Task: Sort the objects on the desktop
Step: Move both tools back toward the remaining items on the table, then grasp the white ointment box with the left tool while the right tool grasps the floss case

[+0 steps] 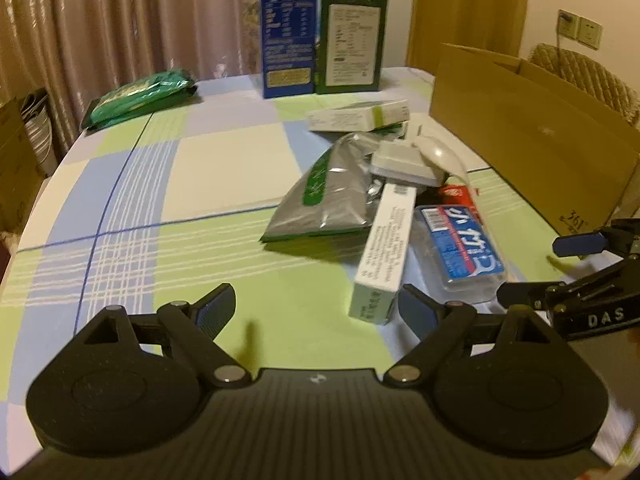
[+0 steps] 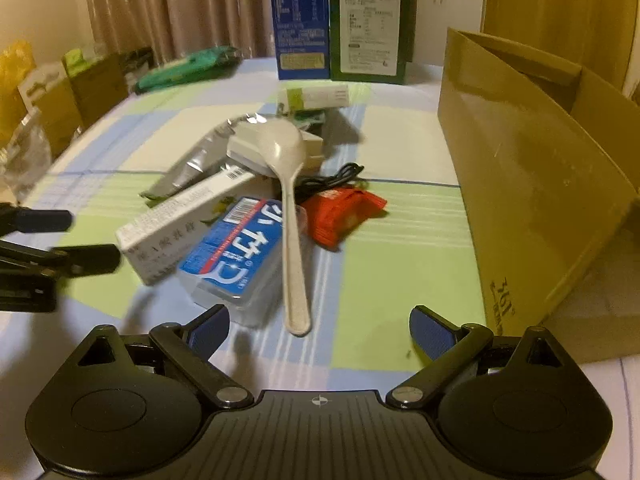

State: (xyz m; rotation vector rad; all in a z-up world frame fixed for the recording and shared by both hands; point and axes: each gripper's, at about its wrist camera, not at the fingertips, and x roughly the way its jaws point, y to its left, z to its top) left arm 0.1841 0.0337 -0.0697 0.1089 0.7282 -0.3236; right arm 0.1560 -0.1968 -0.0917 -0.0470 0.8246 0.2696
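Left gripper point(image 1: 316, 312): jaws spread wide with nothing between the blue pads, body tilted downward, fingers point(image 1: 216, 308) reaching toward 12 o'clock in its own view. Right gripper point(image 2: 320, 328): jaws likewise spread and empty, tilted downward, blue-padded fingers point(image 2: 430, 336) pointing to 12 o'clock. Each appears at the other's side, the right at 3 o'clock, the left at 9 o'clock.

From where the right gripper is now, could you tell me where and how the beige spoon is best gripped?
Grip the spoon by the free handle end nearest the right gripper, coming from above with open jaws across its narrow width. The bowl rests up on the pile; the handle slopes down over the clear plastic box, its tip near the tablecloth.
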